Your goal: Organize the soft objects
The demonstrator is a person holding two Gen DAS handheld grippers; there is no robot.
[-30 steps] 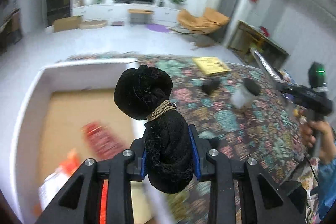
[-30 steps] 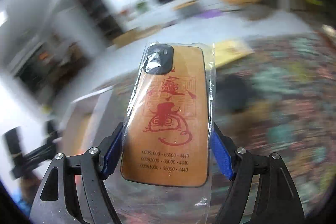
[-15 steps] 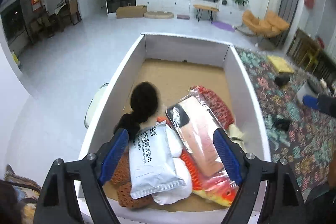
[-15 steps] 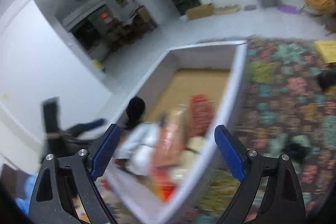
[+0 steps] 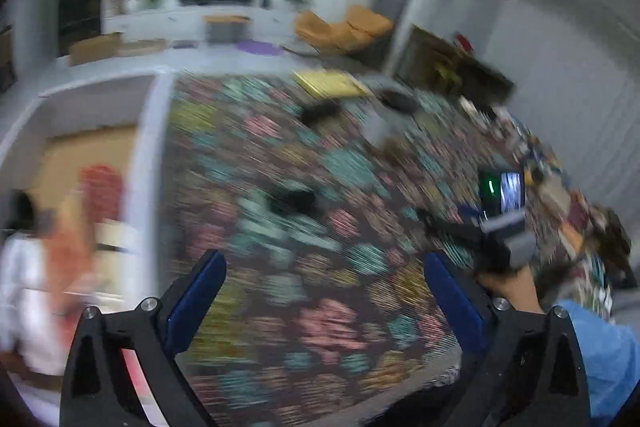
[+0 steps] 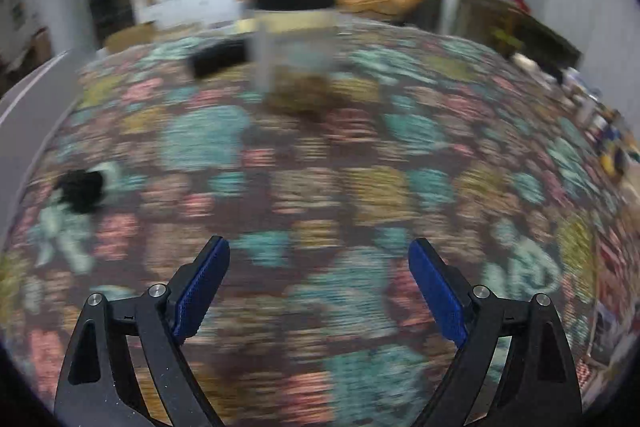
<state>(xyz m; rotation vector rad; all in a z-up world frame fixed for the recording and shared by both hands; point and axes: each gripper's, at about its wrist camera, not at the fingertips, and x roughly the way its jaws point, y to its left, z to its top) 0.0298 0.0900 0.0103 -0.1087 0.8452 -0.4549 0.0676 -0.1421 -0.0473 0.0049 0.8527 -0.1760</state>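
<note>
Both claws are standing wide apart with nothing in them: my left gripper [image 5: 320, 301], whose jaws have just been opening, and my right gripper [image 6: 318, 285]. I think I am going back for more soft things. The small black fuzzy lump [image 5: 294, 199] is lying on the flowery cloth [image 5: 320, 307], right of the white cardboard box [image 5: 150, 155]. Next I must reach down and pinch it softly. The box is holding a red knitted thing [image 5: 100, 187] and blurry packets.

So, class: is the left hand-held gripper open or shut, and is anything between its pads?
Open. The left hand-held gripper shows its blue pads wide apart, having just opened, with only patterned cloth between.
</note>
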